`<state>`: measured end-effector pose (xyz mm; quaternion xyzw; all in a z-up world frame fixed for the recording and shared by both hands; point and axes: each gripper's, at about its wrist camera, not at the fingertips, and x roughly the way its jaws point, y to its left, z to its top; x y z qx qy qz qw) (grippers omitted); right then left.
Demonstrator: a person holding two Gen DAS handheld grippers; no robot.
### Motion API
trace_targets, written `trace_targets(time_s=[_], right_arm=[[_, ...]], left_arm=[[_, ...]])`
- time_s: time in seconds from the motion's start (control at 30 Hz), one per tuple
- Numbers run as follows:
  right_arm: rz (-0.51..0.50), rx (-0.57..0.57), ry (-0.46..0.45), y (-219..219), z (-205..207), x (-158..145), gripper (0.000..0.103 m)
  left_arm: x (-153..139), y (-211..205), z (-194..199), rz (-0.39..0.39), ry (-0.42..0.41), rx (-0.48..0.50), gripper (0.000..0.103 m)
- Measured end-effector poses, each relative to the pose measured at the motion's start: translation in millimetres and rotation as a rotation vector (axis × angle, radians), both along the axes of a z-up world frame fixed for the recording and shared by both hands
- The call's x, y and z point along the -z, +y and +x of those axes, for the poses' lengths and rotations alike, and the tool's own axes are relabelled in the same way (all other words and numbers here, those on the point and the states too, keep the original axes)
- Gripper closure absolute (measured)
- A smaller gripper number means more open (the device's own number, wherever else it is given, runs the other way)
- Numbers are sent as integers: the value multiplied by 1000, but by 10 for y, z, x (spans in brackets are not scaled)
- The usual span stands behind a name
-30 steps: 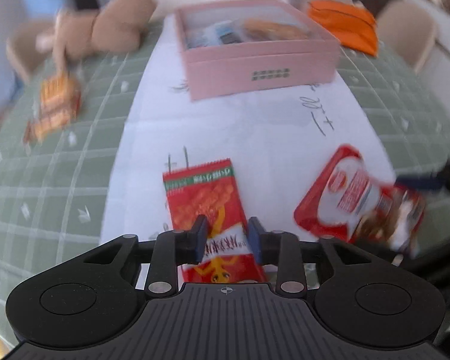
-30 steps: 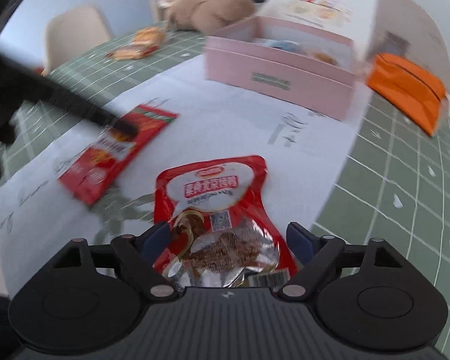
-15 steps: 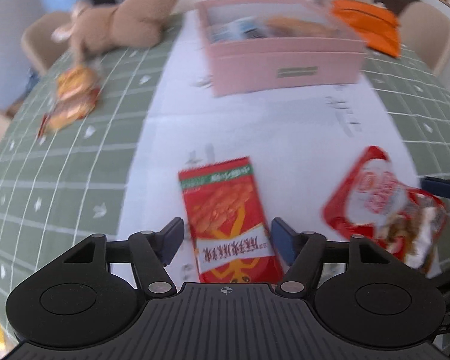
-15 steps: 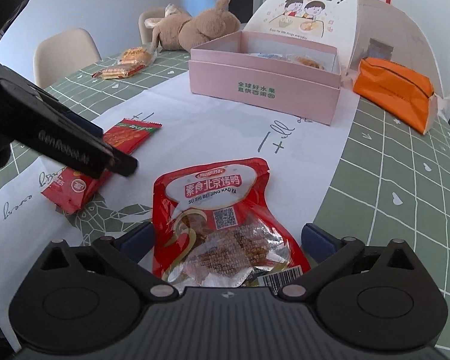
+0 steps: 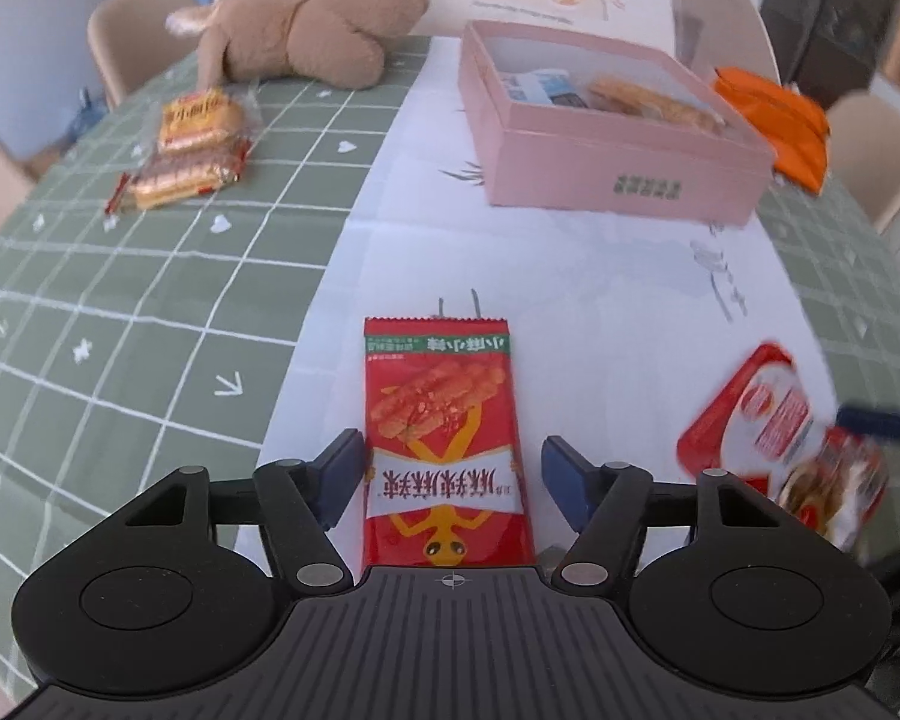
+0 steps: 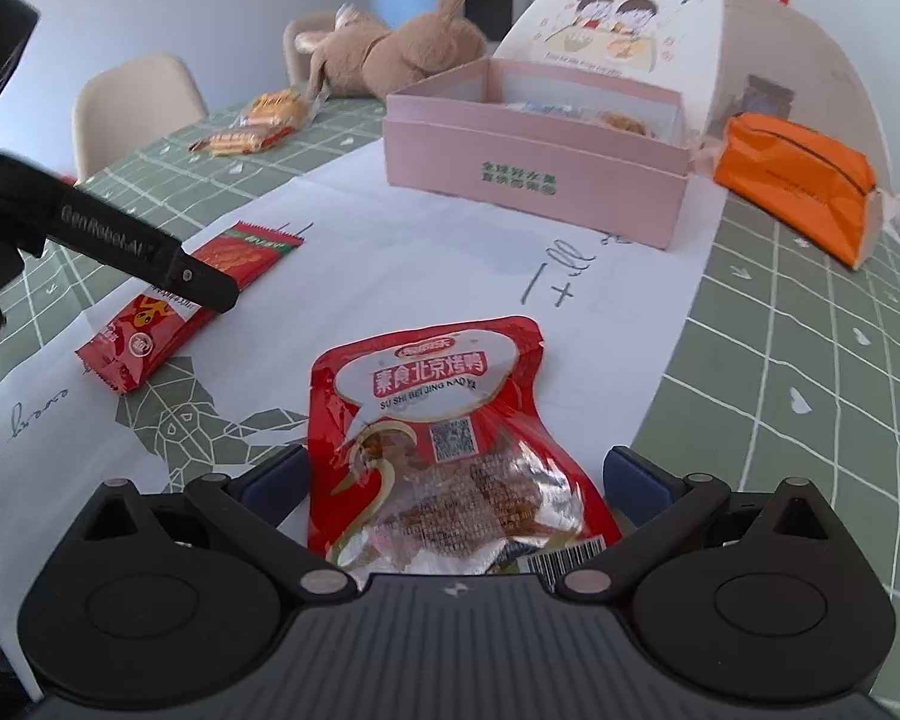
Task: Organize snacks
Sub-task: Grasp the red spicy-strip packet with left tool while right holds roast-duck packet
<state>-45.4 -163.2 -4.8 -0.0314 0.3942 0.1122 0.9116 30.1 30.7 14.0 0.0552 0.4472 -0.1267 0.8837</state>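
A green checked tablecloth [image 5: 120,312] under a white paper runner [image 6: 426,264] covers the table; the pink box [image 5: 600,174] on the runner serves as landmark. My left gripper [image 5: 453,474] straddles the narrow red snack packet [image 5: 444,426], which lies flat on the runner on the near side of the box; the jaws are closing, the left pad close beside the packet's edge, the right pad clear of it. My right gripper [image 6: 456,474] stands fully spread around the red pouch [image 6: 444,438], also nearer than the box, its pads not pressing. The box stands open with snacks inside. A plush rabbit [image 5: 324,30] and biscuit packs [image 5: 192,150] lie left of the box; an orange pouch [image 6: 798,186] lies right of it.
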Motion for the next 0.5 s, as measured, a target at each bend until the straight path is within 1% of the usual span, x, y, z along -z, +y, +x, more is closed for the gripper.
trace_targets(time_s=[0.03, 0.07, 0.13, 0.33, 0.37, 0.4, 0.43, 0.5], right_arm=[[-1, -4, 6, 4, 26, -1, 0], [-13, -12, 10, 21, 52, 3, 0], [-20, -38, 12, 62, 94, 4, 0], [-26, -87, 26, 254, 196, -1, 0], [-26, -95, 28, 271, 200, -11, 4], [-27, -116, 28, 285, 200, -30, 13], [-30, -143, 29, 295, 189, -55, 17], [-36, -162, 36, 309, 170, -90, 30]], left_arm=[[-1, -18, -22, 24, -5, 6, 40], [-4, -19, -33, 32, 0, 10, 41], [-23, 9, -59, 30, 23, -1, 44], [-44, 156, -182, 14, 54, -44, 45], [-45, 165, -194, 11, 53, -45, 45], [-45, 167, -201, 11, 52, -46, 45], [-44, 161, -203, 14, 49, -46, 44], [-39, 138, -204, 21, 47, -47, 43]])
